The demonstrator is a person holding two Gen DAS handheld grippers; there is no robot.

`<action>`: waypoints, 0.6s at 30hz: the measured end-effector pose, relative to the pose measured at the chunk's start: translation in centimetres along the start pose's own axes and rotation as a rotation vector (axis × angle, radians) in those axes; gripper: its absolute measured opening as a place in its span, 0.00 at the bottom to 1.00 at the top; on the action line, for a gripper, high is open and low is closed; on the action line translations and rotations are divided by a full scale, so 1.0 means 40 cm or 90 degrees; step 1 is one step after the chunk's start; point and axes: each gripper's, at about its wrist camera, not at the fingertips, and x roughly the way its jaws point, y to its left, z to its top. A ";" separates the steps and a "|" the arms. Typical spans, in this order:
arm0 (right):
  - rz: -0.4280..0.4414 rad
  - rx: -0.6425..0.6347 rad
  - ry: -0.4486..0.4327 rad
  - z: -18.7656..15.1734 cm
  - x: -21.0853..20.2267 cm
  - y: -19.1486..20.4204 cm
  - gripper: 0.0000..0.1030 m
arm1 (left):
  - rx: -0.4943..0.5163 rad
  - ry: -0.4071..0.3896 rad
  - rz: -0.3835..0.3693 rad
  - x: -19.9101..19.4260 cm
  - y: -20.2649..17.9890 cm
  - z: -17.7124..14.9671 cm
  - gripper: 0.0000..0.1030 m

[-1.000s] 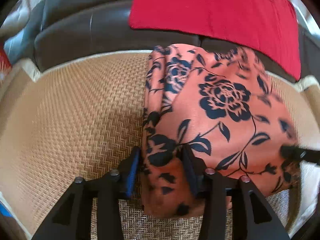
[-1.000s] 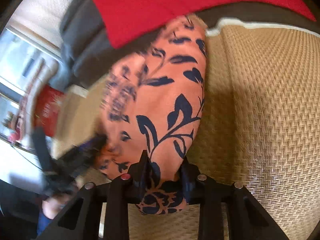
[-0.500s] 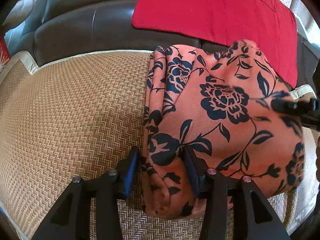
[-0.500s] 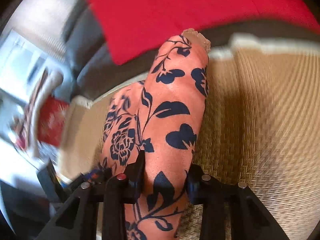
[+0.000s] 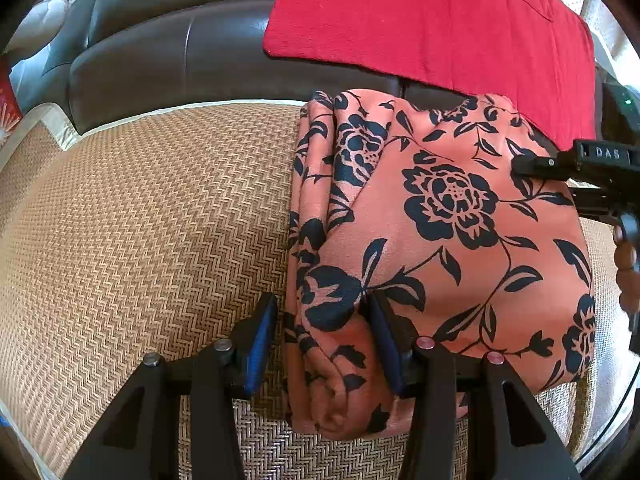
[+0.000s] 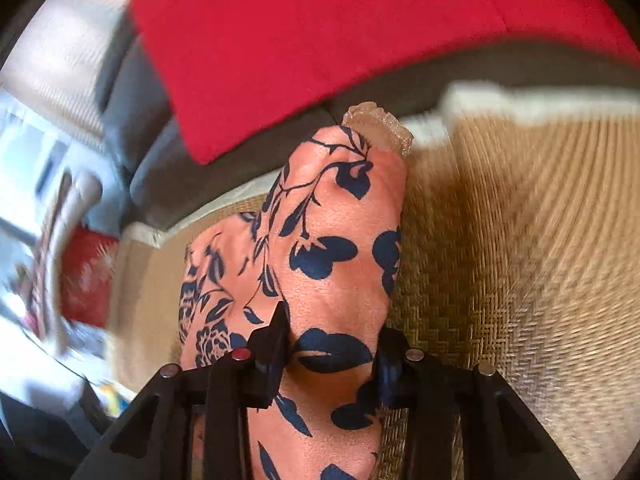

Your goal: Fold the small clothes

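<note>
A salmon garment with dark blue flowers (image 5: 436, 232) lies folded on a woven straw mat (image 5: 140, 220). My left gripper (image 5: 320, 344) straddles the garment's near left corner; its right finger lies on the cloth, its blue-padded left finger stands apart over the mat, so it is open. My right gripper (image 6: 332, 352) has its fingers on both sides of a bunched fold of the same garment (image 6: 336, 248) and pinches it. The right gripper's body shows in the left wrist view (image 5: 592, 172) at the garment's far right edge.
A dark leather sofa back (image 5: 168, 48) runs behind the mat. A red cloth (image 5: 432, 16) hangs over it, just beyond the garment. The red cloth also shows in the right wrist view (image 6: 320, 40). The mat has a pale cloth border (image 5: 60, 136).
The right gripper has moved with its fold toward the sofa back, along the garment's right side. The left gripper has stayed at the near left corner with the same gap.
</note>
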 end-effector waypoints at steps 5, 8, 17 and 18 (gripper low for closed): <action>0.019 0.080 0.043 -0.033 0.028 -0.052 0.70 | 0.003 0.003 0.001 0.003 -0.007 0.000 0.49; 0.050 0.079 0.036 -0.077 -0.008 -0.047 0.75 | 0.003 0.001 0.000 0.005 -0.009 -0.002 0.49; -0.007 -0.042 0.038 -0.147 -0.046 0.045 0.37 | 0.001 0.006 0.001 0.003 -0.010 0.001 0.49; -0.012 -0.044 0.041 -0.148 -0.044 0.050 0.42 | 0.000 0.008 0.000 0.001 -0.010 0.003 0.49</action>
